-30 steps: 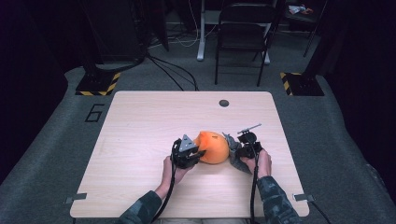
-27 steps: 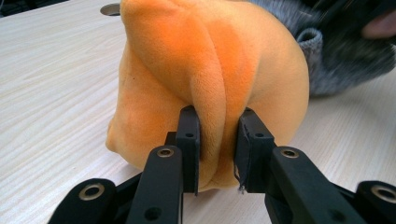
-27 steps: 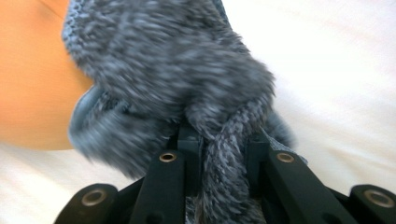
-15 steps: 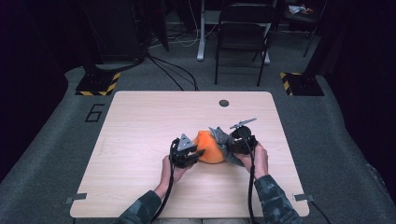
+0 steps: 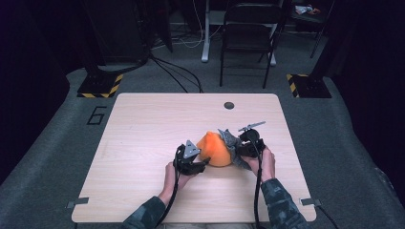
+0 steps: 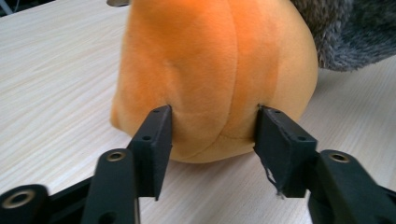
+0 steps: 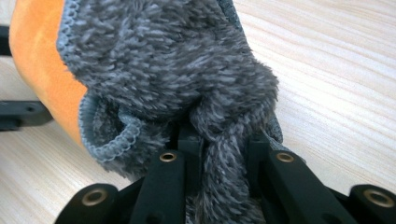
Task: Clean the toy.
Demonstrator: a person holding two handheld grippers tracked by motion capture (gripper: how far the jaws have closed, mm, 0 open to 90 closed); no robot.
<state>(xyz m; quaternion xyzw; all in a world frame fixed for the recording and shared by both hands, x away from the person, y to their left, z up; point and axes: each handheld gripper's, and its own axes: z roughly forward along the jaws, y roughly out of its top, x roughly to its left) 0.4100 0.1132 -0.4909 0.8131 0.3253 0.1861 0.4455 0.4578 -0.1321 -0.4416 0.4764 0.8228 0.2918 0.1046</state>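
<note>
An orange plush toy (image 5: 214,150) lies mid-table with a grey fuzzy cloth (image 5: 231,142) over its right side. My left gripper (image 5: 204,165) is at the toy's left end. In the left gripper view the jaws straddle the toy's (image 6: 215,70) lower bulge and the pads (image 6: 154,140) still dent it; these jaws have just been opening. My right gripper (image 5: 239,152) is shut on a bunched fold of the grey cloth (image 7: 177,60), which it holds a little above the table. The orange plush (image 7: 37,56) peeks out beside the cloth in the right gripper view.
The light wooden table (image 5: 143,124) has a small dark disc (image 5: 229,105) near its far edge. A folding chair (image 5: 248,28) and floor cables stand beyond the table. Bare tabletop spreads to the left and behind the toy.
The right gripper has lifted the grey cloth, pulling the toy up into a taller peak. The left gripper stayed put while its jaws widened around the toy's end.
</note>
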